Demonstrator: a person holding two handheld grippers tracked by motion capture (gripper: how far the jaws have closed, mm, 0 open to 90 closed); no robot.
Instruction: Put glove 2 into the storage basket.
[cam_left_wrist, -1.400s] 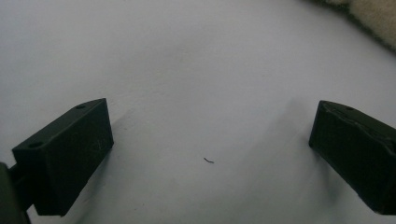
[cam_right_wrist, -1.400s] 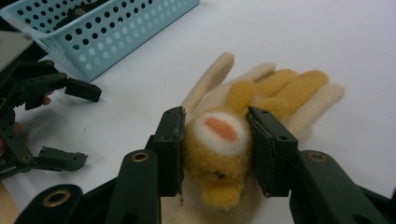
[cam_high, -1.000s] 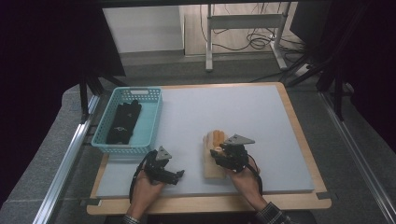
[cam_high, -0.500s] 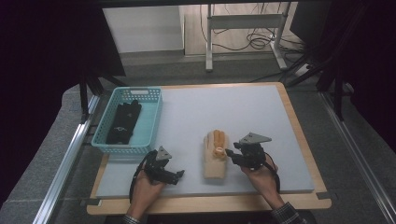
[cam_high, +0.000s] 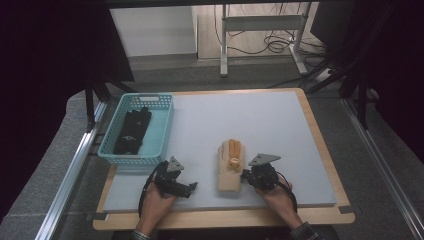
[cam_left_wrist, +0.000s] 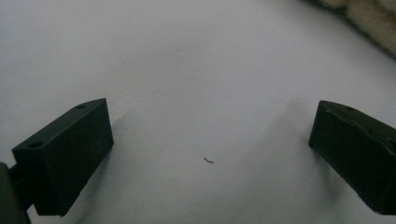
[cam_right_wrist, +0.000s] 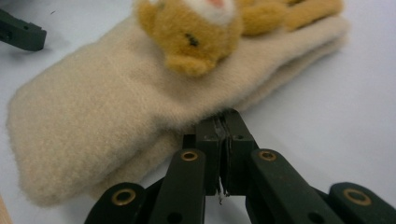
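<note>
My right tongs (cam_right_wrist: 223, 122) have just been closing; now pressed together at the edge of the fuzzy beige mitten with its tan bear (cam_high: 230, 167), mid-bench (cam_high: 280, 120). My left tongs (cam_high: 192, 186) rest spread beside it.

Mitten (cam_high: 230, 167) lies flat on the desk (cam_high: 280, 125), lower centre of frame. Basket (cam_high: 162, 131) stands at centre left, on the desk's left edge, dark gloves (cam_high: 132, 131) inside. Left gripper (cam_high: 190, 186) sits lower left of the mitten, apart; right gripper (cam_high: 245, 176) touches its right edge.
</note>
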